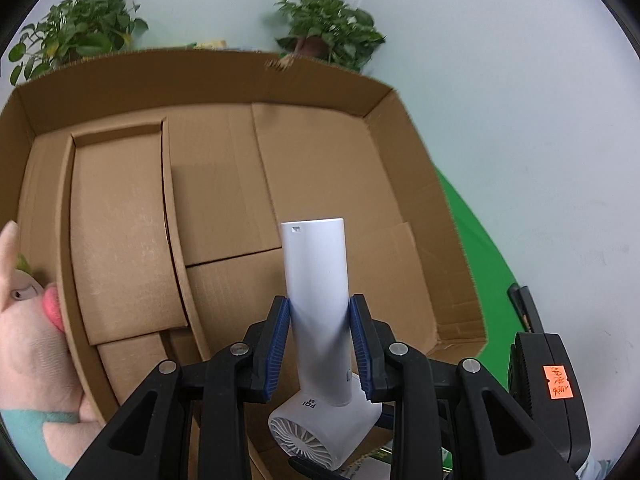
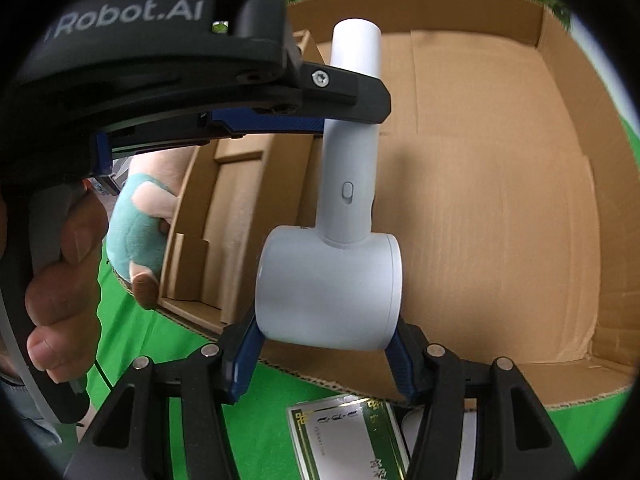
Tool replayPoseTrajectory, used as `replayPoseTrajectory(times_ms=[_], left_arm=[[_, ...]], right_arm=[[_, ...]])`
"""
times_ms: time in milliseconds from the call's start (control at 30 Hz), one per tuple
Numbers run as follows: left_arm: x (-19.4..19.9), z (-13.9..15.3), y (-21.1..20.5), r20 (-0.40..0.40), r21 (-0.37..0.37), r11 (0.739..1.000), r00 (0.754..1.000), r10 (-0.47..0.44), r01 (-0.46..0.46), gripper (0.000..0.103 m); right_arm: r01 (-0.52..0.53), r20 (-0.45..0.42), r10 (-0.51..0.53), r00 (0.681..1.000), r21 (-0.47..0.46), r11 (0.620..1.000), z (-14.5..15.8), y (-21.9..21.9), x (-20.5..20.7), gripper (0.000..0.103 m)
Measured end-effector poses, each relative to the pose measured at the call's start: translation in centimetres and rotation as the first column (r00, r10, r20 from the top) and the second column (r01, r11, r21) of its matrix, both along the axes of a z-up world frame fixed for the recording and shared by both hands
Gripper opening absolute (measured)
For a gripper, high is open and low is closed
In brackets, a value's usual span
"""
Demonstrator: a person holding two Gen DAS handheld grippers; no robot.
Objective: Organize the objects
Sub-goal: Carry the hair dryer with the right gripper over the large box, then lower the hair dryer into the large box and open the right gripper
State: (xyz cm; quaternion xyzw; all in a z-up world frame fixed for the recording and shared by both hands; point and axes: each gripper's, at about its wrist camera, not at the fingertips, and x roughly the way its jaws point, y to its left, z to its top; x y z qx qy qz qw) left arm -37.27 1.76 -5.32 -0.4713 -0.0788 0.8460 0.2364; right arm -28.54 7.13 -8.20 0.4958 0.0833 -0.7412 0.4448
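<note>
The left gripper [image 1: 319, 344] clamps its blue pads on the handle of the one white fan [image 1: 316, 280]; the right gripper [image 2: 326, 354] squeezes the fan's round head. Both jaws stand partly closed on it. The fan hangs over the near edge of one open cardboard box [image 1: 224, 80], handle pointing toward 12 o'clock. At 9 o'clock one plush toy [image 1: 28, 320] leans against the box wall. At 6 o'clock, in the right view, one green-and-white packet [image 2: 348, 440] lies on the green cloth [image 2: 132, 340]. Two potted plants [image 1: 328, 24] stand behind the box against a pale wall [image 1: 520, 80].
</note>
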Motion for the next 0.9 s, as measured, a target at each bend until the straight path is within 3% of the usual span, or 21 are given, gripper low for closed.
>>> replayPoseTrajectory(times_ms=[133, 233, 467, 900], left_arm=[[-0.6, -1.7, -0.1, 0.044, -0.021, 1.0, 0.999, 0.019, -0.018, 0.028], [-0.9, -2.6, -0.3, 0.066, -0.029, 0.999, 0.997, 0.033, -0.031, 0.028], [-0.9, -3.3, -0.9, 0.08, -0.023, 0.999, 0.996, 0.029, -0.027, 0.029], [2.9, 0.4, -3.5, -0.025, -0.036, 0.997, 0.998, 0.061, -0.062, 0.03]], right_arm=[[-0.01, 0.066, 0.011, 0.998, -0.008, 1.0, -1.1, 0.1, -0.4, 0.055], [-0.029, 0.053, 0.029, 0.998, -0.009, 1.0, -1.3, 0.4, -0.2, 0.056], [-0.02, 0.081, 0.029, 0.996, -0.117, 0.993, -0.6, 2.5, -0.4, 0.056], [-0.037, 0.024, 0.038, 0.999, -0.061, 0.997, -0.6, 1.3, 0.7, 0.056]])
